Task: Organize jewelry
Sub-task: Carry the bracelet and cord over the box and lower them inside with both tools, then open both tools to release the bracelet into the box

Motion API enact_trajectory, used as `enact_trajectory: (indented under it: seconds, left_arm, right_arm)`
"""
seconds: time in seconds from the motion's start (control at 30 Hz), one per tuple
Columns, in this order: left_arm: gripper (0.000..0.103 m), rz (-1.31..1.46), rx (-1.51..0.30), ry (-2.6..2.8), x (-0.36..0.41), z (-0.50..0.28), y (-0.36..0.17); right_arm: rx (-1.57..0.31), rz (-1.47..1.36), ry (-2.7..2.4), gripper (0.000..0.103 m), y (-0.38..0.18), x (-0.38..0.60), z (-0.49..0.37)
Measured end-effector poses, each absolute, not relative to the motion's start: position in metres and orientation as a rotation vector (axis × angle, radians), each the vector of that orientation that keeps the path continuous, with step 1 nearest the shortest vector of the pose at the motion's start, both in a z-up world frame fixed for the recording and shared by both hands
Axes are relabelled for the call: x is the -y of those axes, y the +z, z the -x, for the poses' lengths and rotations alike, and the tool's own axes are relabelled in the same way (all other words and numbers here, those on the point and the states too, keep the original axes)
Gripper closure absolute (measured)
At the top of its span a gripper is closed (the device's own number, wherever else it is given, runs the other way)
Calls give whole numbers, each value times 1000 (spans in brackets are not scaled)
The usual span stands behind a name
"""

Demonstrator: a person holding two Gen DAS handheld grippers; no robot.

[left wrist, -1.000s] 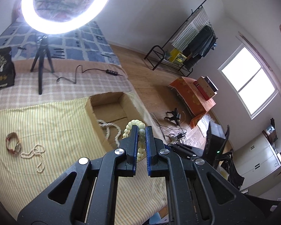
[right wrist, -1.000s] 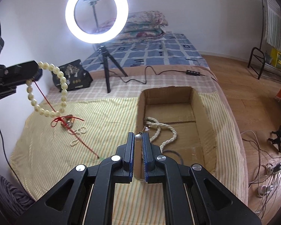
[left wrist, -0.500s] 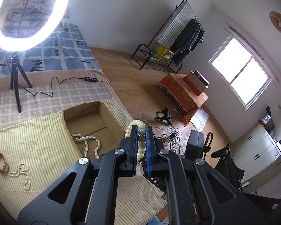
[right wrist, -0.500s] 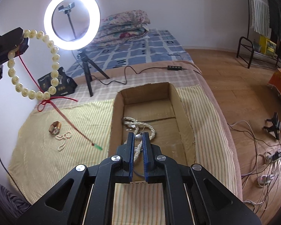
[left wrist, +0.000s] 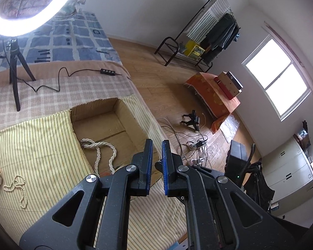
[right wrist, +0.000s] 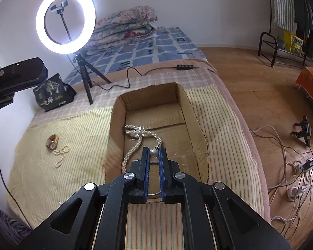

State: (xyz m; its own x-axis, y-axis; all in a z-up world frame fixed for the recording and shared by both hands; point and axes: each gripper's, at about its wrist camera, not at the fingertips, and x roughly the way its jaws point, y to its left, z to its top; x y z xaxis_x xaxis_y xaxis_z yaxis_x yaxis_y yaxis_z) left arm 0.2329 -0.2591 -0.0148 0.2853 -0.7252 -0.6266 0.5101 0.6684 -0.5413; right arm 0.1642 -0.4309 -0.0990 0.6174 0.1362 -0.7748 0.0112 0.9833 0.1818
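A long pearl necklace (right wrist: 135, 143) already lies in the cardboard box (right wrist: 195, 112). The right gripper (right wrist: 154, 153), above it, grasps a pearl pendant (right wrist: 154, 152). The left gripper (left wrist: 156, 152) is clenched, empty. A bangle (right wrist: 51, 141) and small pearl strand (right wrist: 61, 155) remain on the bed's left.

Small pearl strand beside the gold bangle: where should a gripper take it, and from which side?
Pinch the pearl strand at its long tail, from above, jaws across it: it lies flat, and the tail is clear of the gold bangle.
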Motion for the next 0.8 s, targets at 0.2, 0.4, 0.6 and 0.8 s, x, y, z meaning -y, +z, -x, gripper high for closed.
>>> enact_trajectory:
  seconds: [0.2,0.4,0.6,0.8]
  left_arm:
    - [98,249,-986,-814,255,-234,-24]
    - [98,228,-967,-775,234,-231,-23]
    - [97,196,-929,-709,198,-226,-19]
    - [97,149,-894,-617,148,-223,-16]
  right_arm:
    - [-922,-146,68,85,-102,428,-165]
    - [-908,-149,68,79,-99,427,-162]
    - [-892,-134,75,72,-94,417,-160]
    - [-873,-108,100,60,-88,399,-157]
